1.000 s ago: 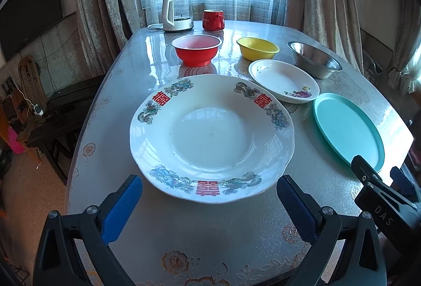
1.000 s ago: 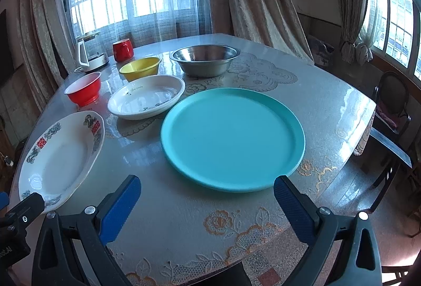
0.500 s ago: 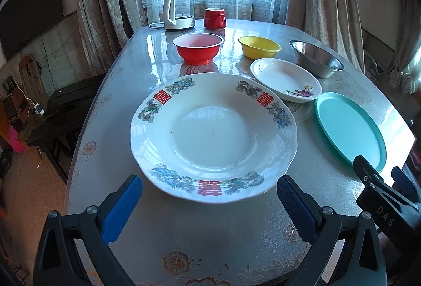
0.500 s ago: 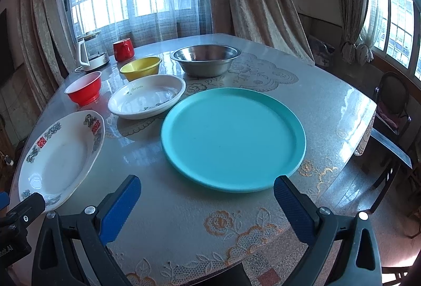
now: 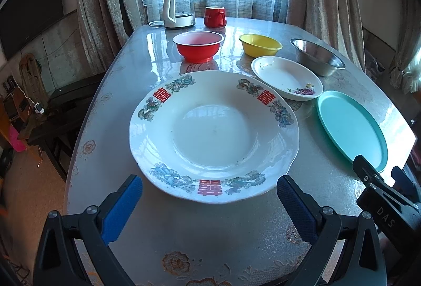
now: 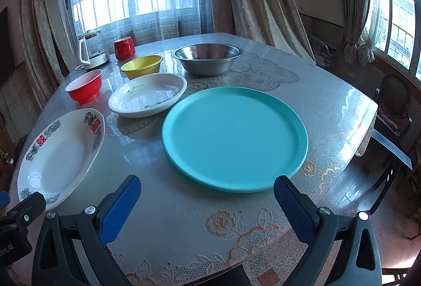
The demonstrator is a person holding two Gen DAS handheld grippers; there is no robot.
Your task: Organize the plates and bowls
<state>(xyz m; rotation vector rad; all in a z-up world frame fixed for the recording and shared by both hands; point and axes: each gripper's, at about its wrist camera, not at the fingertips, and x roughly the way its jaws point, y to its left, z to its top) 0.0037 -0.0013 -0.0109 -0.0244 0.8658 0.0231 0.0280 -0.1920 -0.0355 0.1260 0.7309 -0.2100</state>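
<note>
Hovering over the near table edge, both tools wait with nothing in them: left gripper has its jaws spread wide just short of the big white patterned plate with red characters, right gripper likewise spread in front of the round teal plastic plate. No contact yet on either.

Likely step: first pickup, stacking plates. To do it well, drop one finger under the near rim and one over it, pinch on the rim, not the bowl of the plate, then lift level. The patterned plate's rim rises off the glossy table, so there is a gap to get under; the teal one sits flatter and is harder to nip.

Small white oval dish with a flower print lies just beyond, between the two plates, near both. Far row: red plastic bowl, yellow bowl, steel bowl, all apart from each other. Kettle and red mug at the far edge.

Open room: bare table near side. Teal plate sits near the right edge, so carry it inward.
</note>
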